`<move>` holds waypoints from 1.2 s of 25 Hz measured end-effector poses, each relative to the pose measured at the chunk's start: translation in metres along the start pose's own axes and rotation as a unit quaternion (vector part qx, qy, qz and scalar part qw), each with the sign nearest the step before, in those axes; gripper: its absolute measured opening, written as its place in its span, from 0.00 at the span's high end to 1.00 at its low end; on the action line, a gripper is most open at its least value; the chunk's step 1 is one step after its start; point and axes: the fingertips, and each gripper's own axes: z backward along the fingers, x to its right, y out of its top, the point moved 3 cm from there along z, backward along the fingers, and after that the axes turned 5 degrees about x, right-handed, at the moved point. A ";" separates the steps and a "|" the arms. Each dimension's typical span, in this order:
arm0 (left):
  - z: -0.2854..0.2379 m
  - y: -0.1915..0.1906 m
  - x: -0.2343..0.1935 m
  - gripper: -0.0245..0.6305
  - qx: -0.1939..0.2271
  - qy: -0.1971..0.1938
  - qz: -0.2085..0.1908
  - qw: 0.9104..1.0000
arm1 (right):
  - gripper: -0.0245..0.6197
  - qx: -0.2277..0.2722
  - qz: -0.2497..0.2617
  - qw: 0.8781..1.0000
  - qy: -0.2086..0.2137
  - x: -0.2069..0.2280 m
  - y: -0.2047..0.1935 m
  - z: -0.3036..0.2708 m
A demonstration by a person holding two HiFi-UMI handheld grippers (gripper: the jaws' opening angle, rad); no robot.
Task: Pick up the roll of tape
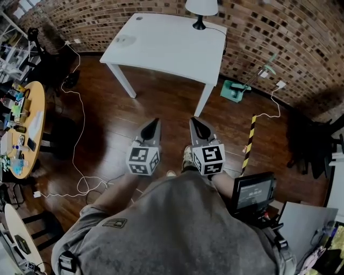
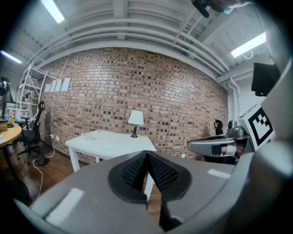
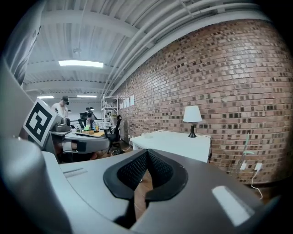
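Note:
A pale roll of tape (image 1: 124,39) lies flat near the left end of a white table (image 1: 172,48) by the brick wall; it shows as a low disc (image 2: 94,132) in the left gripper view. A black-stemmed lamp (image 1: 200,11) stands at the table's far edge. My left gripper (image 1: 156,122) and right gripper (image 1: 193,121) hang side by side over the wooden floor, well short of the table and pointing at it. Both are shut with nothing between the pads, as the left gripper (image 2: 146,155) and right gripper (image 3: 147,153) show in their own views.
White cables (image 1: 80,182) trail over the floor to the left. A round wooden table (image 1: 32,129) with several small items stands at far left, with an office chair (image 1: 54,59) behind it. A green stand (image 1: 235,90) and a yellow-black striped bar (image 1: 249,142) lie right of the table.

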 end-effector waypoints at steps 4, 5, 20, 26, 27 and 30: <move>-0.034 0.011 -0.010 0.96 0.002 0.011 -0.004 1.000 | 0.94 0.005 0.001 1.000 0.009 0.023 0.010 -0.030; -0.043 0.015 -0.013 0.96 0.004 0.013 -0.006 1.000 | 0.94 0.007 0.001 1.000 0.011 0.029 0.014 -0.037; -0.135 0.044 -0.030 0.96 0.006 0.053 -0.011 0.999 | 0.94 -0.001 -0.013 0.999 0.046 0.100 0.026 -0.116; -0.148 0.043 -0.060 0.96 0.001 0.065 -0.005 0.998 | 0.94 -0.008 -0.017 0.998 0.053 0.093 0.024 -0.143; -0.152 0.043 -0.066 0.96 0.002 0.063 -0.004 0.998 | 0.94 -0.009 -0.017 0.999 0.050 0.092 0.024 -0.149; -0.164 0.045 -0.084 0.96 0.002 0.052 -0.001 0.999 | 0.94 -0.014 -0.015 0.999 0.037 0.090 0.025 -0.166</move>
